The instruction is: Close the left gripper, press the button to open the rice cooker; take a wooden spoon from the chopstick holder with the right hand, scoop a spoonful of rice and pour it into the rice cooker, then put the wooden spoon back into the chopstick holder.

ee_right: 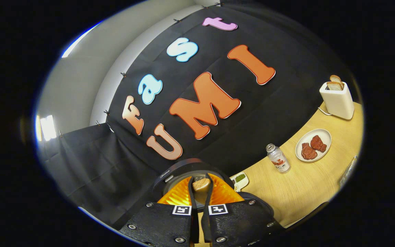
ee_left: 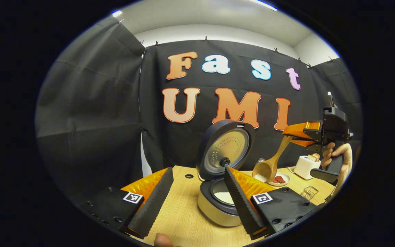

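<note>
The rice cooker (ee_left: 218, 209) stands open on the table, its lid (ee_left: 225, 147) tipped up and white rice (ee_left: 225, 197) in the pot. My left gripper (ee_left: 197, 171) is open just in front of it, one finger crossing the pot's right side. Farther right, my right gripper (ee_left: 303, 133) is shut on the handle of the wooden spoon (ee_left: 267, 168). The spoon hangs bowl-down beside the lid with some rice in it. In the right gripper view my right gripper (ee_right: 201, 181) clamps the spoon handle (ee_right: 201, 185), with the cooker lid (ee_right: 180, 168) just behind.
A white toaster (ee_left: 306, 166) (ee_right: 336, 97), a plate of red pieces (ee_left: 279, 179) (ee_right: 313, 144) and a small bottle (ee_right: 278, 158) stand at the back right of the wooden table (ee_left: 180, 219). A small dish (ee_right: 240, 178) sits near the cooker. A hand (ee_left: 339, 154) holds the right gripper.
</note>
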A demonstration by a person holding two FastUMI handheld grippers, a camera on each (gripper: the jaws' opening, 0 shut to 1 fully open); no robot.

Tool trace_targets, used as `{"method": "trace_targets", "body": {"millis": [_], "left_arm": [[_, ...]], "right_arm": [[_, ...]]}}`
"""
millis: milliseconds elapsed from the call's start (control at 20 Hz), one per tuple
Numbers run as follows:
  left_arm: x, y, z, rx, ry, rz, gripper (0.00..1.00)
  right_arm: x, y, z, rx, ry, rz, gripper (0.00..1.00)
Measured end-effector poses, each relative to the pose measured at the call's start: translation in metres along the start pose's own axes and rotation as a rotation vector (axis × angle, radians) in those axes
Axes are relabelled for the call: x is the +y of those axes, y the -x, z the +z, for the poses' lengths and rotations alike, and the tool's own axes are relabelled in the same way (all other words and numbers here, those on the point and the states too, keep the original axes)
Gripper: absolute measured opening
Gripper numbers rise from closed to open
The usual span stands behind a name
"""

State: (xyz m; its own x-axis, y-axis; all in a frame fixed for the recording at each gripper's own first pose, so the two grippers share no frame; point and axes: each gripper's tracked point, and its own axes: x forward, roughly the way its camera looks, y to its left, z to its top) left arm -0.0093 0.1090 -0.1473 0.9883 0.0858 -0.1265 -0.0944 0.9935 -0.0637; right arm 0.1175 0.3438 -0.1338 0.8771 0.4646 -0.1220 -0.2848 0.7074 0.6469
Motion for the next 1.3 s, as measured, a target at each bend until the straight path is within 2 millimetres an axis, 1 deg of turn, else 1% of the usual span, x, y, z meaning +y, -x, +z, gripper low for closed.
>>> {"method": "trace_targets", "body": {"millis": [200, 500, 800, 950, 1050, 1200, 1300], "left_arm": [[0.001, 0.002, -0.001, -0.002, -0.001, 0.002, 1.00], [0.006, 0.004, -0.002, -0.007, 0.003, 0.003, 1.00], [0.012, 0.007, -0.005, -0.009, 0.003, 0.008, 1.00], [0.014, 0.007, -0.009, -0.004, 0.007, 0.012, 1.00], [0.016, 0.006, -0.009, -0.002, 0.008, 0.017, 1.00], [0.018, 0.007, -0.009, -0.003, 0.011, 0.026, 1.00], [0.018, 0.008, -0.012, 0.003, 0.018, 0.027, 1.00]], "right_arm": [[0.010, 0.000, -0.002, 0.004, 0.055, 0.013, 0.04], [0.025, -0.001, -0.012, 0.017, 0.160, 0.025, 0.04], [0.036, -0.002, -0.025, 0.026, 0.343, 0.028, 0.04], [0.044, -0.003, -0.036, 0.047, 0.389, 0.052, 0.04], [0.045, -0.004, -0.043, 0.064, 0.425, 0.071, 0.04], [0.051, -0.003, -0.059, 0.098, 0.504, 0.117, 0.04], [0.050, -0.003, -0.059, 0.102, 0.507, 0.116, 0.04]]}}
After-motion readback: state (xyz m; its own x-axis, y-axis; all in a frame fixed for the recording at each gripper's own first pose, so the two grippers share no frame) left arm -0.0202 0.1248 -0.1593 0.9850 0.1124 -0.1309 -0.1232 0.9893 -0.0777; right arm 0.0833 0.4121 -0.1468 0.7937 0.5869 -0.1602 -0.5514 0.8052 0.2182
